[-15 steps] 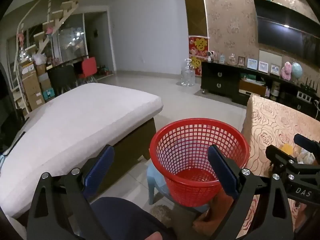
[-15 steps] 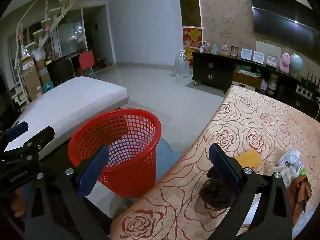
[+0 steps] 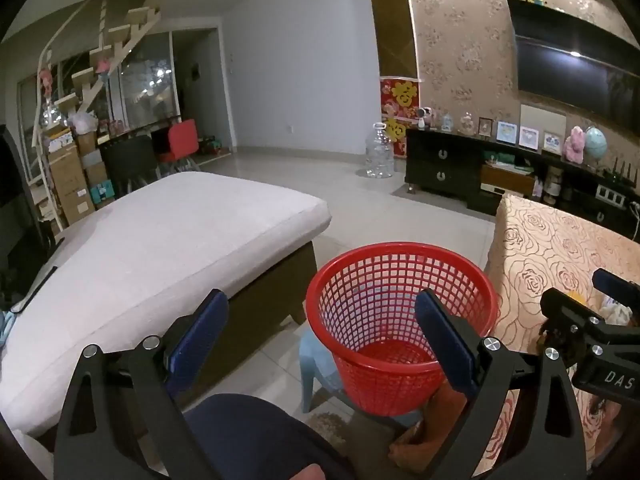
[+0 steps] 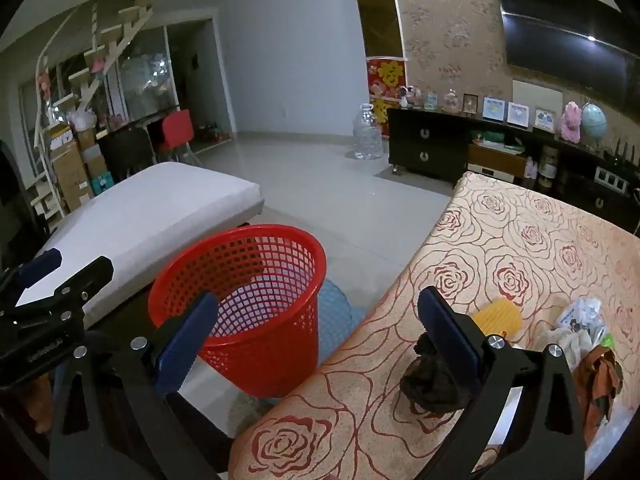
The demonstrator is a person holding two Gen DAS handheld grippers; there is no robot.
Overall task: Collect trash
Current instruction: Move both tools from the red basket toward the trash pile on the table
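Since a moment ago little has shifted: both grippers (image 3: 320,334) (image 4: 316,338) are held wide, empty; trash (image 4: 430,384) at three o'clock remains uncollected.

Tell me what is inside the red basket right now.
Nothing shows inside the red basket: its solid bottom and mesh walls look bare. The left gripper's blue finger covers part of the near side, so a small scrap there cannot be ruled out.

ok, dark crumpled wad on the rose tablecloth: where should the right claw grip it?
Grip the dark wad across its bulging middle, coming from above. It sits as a loose lump on the flat tablecloth, partly behind the open right claw, with no handle or edge to pinch, likely squashy.
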